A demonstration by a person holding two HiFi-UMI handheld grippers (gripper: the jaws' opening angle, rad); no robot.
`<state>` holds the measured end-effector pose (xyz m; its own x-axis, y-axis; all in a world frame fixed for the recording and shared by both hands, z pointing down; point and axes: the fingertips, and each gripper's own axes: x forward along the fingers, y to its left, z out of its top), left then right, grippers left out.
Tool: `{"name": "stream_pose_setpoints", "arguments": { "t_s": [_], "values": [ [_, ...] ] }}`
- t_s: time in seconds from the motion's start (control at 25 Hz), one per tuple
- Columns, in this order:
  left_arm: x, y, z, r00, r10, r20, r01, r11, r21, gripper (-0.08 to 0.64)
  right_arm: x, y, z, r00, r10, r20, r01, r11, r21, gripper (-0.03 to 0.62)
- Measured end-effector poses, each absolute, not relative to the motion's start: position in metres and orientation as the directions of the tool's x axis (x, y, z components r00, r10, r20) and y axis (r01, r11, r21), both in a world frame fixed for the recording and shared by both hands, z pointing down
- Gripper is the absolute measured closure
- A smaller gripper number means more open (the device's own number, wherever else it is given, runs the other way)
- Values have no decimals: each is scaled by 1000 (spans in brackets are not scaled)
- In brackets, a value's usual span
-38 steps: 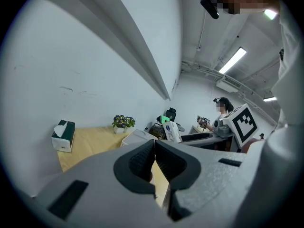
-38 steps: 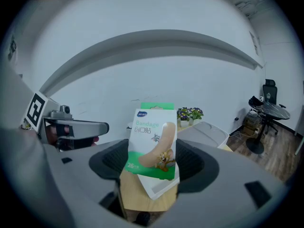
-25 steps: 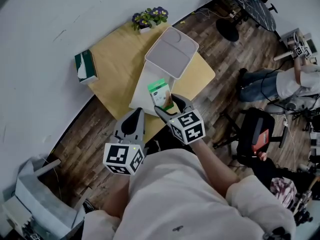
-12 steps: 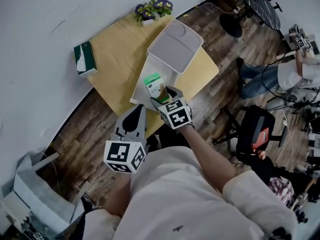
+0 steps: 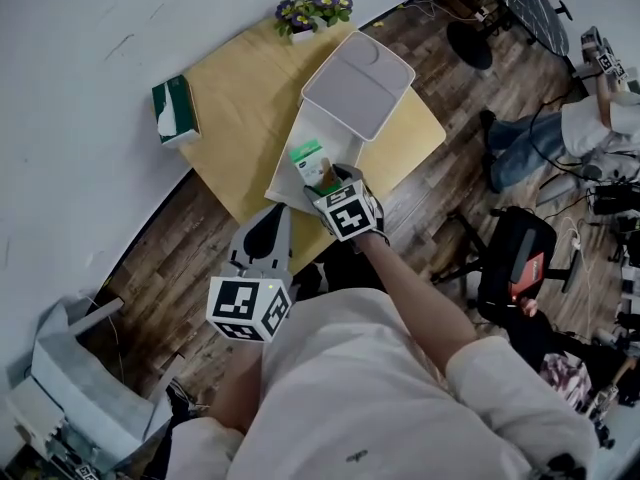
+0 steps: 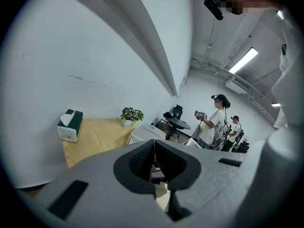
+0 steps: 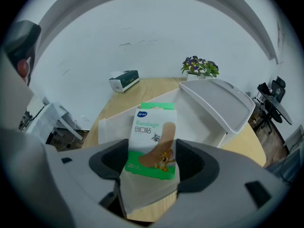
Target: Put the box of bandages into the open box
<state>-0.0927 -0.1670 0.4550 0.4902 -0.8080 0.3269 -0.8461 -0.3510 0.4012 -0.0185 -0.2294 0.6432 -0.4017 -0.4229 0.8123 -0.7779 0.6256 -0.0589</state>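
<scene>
My right gripper point(image 5: 325, 181) is shut on the box of bandages point(image 5: 312, 164), a white and green carton with a cartoon plaster on it. It hangs over the near end of the open white box point(image 5: 296, 136), whose lid point(image 5: 358, 83) stands tipped back at the far side. In the right gripper view the carton point(image 7: 153, 137) sits upright between the jaws, with the white box's inside point(image 7: 194, 115) just beyond. My left gripper point(image 5: 268, 224) is shut and empty, held off the table's near edge; its jaws point(image 6: 153, 167) meet in its own view.
The yellow table point(image 5: 240, 118) carries a green tissue box point(image 5: 173, 109) at its left corner and a pot of purple flowers point(image 5: 315, 10) at the back. A black chair point(image 5: 510, 258) and a seated person point(image 5: 590, 128) are on the right, over wooden floor.
My right gripper has carried the bandage box forward, from the table's near edge to over the open box. The left gripper has stayed where it was.
</scene>
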Motion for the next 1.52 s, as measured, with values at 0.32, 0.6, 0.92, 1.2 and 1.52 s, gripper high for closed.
{"name": "stream_pose_setpoints", "arguments": {
  "t_s": [0.32,0.6,0.92,1.2,1.52],
  "values": [
    [-90,-164,456,484,-806,340,-857,-356,374,554,-20,-231,653,-391,-398,830,-767,639,-55,272],
    [-93,-162,457,478,-806,348,-861,-353,365,554,-18,-232,657,-373,-397,838,-768,639,-40,270],
    [-95,-158,457,474,-811,343,-861,-345,374,554,-19,-233,657,-371,-418,829,-779,627,-33,267],
    [-96,-155,456,472,-813,341,-862,-344,373,554,-18,-232,651,-392,-441,807,-775,631,-32,267],
    [-91,-153,453,479,-813,331,-858,-356,370,554,-21,-224,624,-434,-465,771,-765,642,-44,278]
  ]
}}
